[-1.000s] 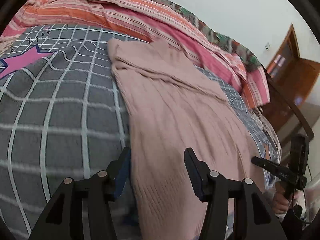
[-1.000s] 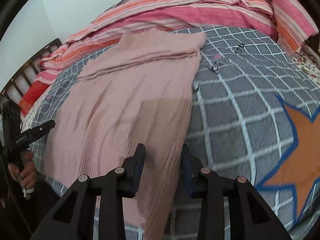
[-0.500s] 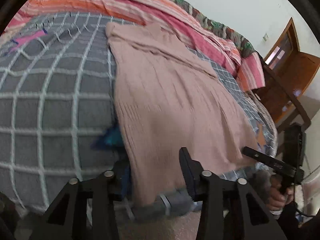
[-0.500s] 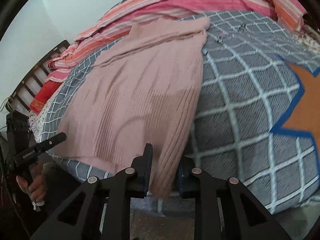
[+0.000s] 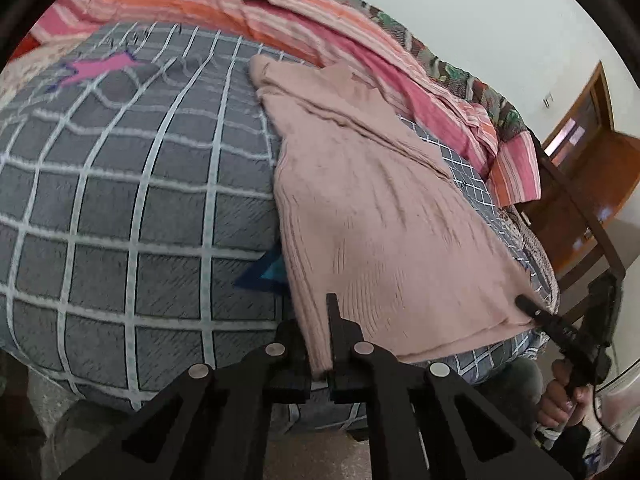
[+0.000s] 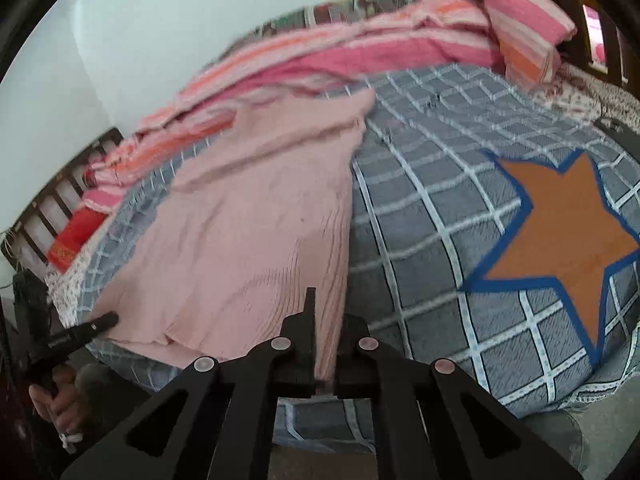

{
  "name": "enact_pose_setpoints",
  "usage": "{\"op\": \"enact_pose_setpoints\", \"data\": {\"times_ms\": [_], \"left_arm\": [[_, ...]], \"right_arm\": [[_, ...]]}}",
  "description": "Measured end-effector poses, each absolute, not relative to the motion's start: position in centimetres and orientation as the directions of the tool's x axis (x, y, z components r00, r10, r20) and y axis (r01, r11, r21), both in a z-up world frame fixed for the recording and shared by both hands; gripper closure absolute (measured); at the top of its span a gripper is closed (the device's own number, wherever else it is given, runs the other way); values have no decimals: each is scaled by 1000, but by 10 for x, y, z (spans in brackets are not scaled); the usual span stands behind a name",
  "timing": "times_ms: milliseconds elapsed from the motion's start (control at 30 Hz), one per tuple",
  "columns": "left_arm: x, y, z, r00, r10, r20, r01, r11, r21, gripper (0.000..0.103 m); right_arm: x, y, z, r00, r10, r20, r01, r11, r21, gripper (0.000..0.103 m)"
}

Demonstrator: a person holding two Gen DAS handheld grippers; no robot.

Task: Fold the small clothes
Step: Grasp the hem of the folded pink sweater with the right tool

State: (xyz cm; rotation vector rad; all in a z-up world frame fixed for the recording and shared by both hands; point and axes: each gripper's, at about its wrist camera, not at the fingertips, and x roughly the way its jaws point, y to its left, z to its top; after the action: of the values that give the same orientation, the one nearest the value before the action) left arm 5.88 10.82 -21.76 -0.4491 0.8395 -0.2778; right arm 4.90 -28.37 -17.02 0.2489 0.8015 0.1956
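Observation:
A pale pink knit sweater (image 5: 380,208) lies flat along the bed, with its hem at the near edge. My left gripper (image 5: 318,332) is closing tight on the hem's left corner, and its pads press the knit. In the right wrist view the same sweater (image 6: 256,220) runs away from my right gripper (image 6: 328,320), which is shut on the hem's right corner. Each view also shows the other gripper at the opposite corner: the right gripper (image 5: 532,308) and the left gripper (image 6: 100,322), each held by a hand.
The bed's grey grid-pattern cover (image 5: 120,208) carries a pink star (image 5: 100,68) and an orange star (image 6: 560,232). A striped pink and orange blanket (image 5: 280,12) is bunched along the far side. A wooden door (image 5: 592,152) stands at the right. Bare floor (image 5: 60,420) shows below the bed edge.
Both grippers drew back to the bed's near edge and their jaws went from apart to closed on the sweater's hem corners. The hem now sits pinched at the edge.

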Motion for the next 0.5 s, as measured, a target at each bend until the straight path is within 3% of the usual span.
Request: {"op": "enact_pose_setpoints", "data": {"times_ms": [400,500], "left_arm": [[70,90,-229,585,-388,-713,14,883,-469,93],[69,90,-231,586,-394,-708,5,875,-483,94]], "right_arm": [[66,-276,-192,581,322,-747,-64,934,352,93],[69,-270,-195,545,322,-774,-72,938,339,97]]}}
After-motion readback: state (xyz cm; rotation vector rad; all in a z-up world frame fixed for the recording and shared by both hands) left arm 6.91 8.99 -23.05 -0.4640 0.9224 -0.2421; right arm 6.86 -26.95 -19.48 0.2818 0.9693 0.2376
